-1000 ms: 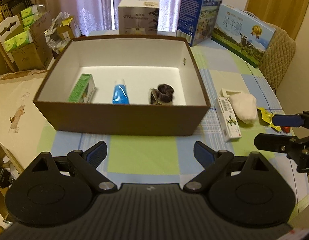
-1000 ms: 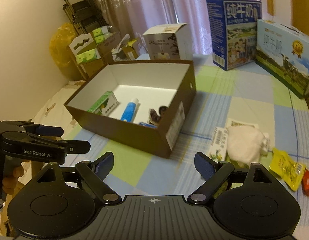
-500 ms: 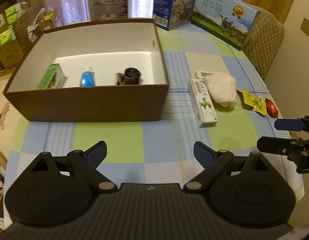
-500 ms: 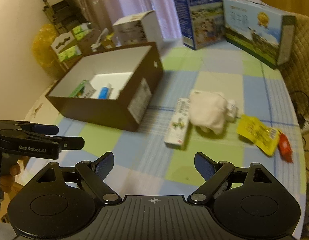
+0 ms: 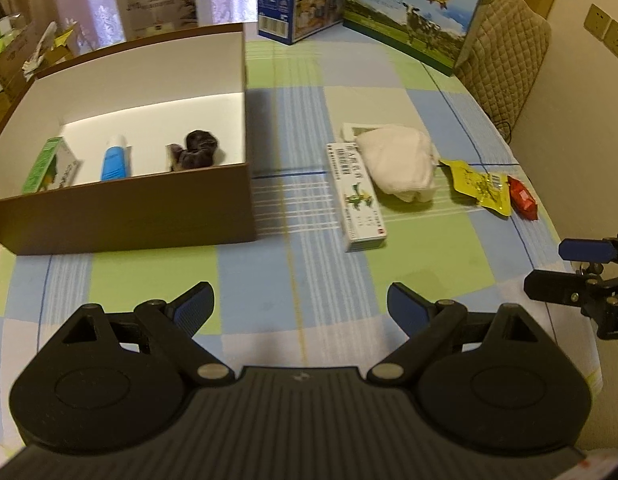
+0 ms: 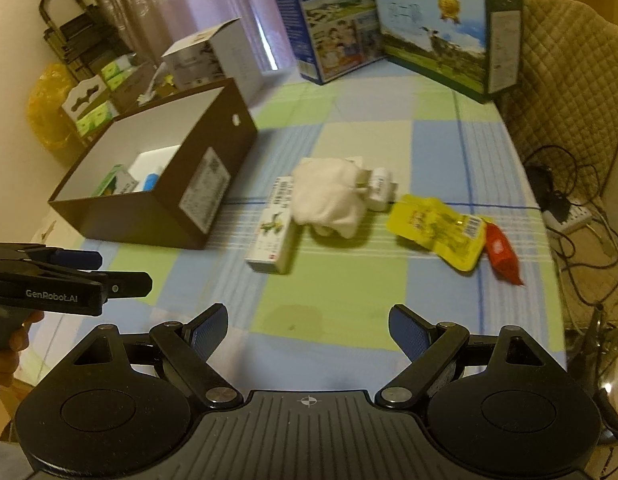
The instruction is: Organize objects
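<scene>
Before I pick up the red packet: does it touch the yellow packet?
Touching. The right wrist view shows the red packet lying against the yellow packet at its right corner, no tablecloth visible between them.

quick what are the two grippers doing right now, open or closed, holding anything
Left gripper: open, holding nothing, above the checked tablecloth.
Right gripper: open, holding nothing, above the same cloth.
</scene>
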Demonstrator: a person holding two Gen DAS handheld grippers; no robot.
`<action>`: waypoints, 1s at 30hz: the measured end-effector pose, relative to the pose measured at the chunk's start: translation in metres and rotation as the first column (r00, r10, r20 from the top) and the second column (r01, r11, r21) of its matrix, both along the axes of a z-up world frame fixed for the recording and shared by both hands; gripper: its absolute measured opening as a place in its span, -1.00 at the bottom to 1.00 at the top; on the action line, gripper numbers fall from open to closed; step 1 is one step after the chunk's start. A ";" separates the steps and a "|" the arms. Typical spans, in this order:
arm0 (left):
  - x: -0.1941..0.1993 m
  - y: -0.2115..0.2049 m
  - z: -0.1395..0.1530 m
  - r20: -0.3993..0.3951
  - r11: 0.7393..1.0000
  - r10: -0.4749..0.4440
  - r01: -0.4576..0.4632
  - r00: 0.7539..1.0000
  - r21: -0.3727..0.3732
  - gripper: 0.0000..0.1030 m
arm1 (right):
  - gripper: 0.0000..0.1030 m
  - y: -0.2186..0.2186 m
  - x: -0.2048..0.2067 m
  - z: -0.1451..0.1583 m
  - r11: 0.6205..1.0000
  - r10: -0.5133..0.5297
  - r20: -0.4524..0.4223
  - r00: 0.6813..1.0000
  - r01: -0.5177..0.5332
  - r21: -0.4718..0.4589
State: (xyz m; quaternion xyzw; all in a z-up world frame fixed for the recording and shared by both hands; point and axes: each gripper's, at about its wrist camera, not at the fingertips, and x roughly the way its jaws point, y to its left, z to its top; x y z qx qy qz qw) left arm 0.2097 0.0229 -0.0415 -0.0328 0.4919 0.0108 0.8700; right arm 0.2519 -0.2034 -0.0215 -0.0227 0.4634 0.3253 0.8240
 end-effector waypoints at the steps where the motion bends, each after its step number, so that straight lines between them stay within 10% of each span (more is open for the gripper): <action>1: 0.002 -0.003 -0.001 0.000 1.000 -0.004 0.004 1.000 0.001 0.78 | 0.65 -0.003 0.001 0.000 1.000 -0.005 -0.001 1.000 0.005 -0.001; 30: 0.095 -0.052 -0.062 -0.020 0.996 -0.049 0.051 0.999 0.071 0.75 | 0.65 -0.081 0.039 -0.024 0.978 -0.206 -0.055 0.977 0.203 -0.055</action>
